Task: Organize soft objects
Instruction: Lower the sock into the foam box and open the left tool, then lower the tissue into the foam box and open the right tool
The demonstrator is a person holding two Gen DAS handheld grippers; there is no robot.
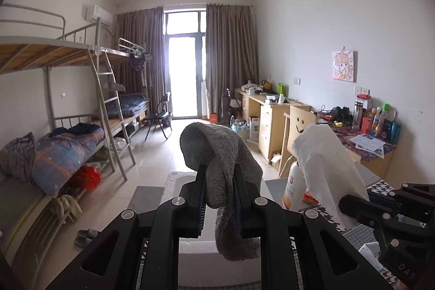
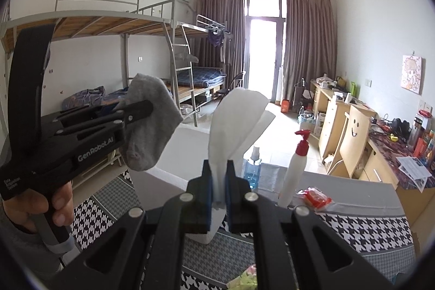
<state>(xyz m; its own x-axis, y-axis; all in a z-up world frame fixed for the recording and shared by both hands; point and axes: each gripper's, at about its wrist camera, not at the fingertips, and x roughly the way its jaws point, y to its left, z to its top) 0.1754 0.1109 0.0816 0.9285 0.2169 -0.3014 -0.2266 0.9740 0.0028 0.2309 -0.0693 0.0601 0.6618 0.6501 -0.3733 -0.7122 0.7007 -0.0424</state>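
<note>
My left gripper [image 1: 219, 178] is shut on a grey sock [image 1: 217, 154], which droops over and below its fingers above the table. The right wrist view shows that left gripper [image 2: 148, 106] at the left, held by a hand, the grey sock [image 2: 148, 127] hanging from it. My right gripper [image 2: 218, 175] is shut on a white tissue sheet [image 2: 236, 121] that stands up and curls over between its pads. In the left wrist view the same white tissue [image 1: 323, 156] rises at the right, above the black right gripper [image 1: 345, 204].
A table with a houndstooth cloth [image 2: 361, 230] carries a white box [image 2: 174, 162], a blue bottle [image 2: 251, 170], a red-capped pump bottle [image 2: 296, 167] and a red packet [image 2: 315, 197]. Bunk beds [image 1: 68, 99] line the left wall, desks [image 1: 274, 116] and a chair [image 1: 299, 127] the right.
</note>
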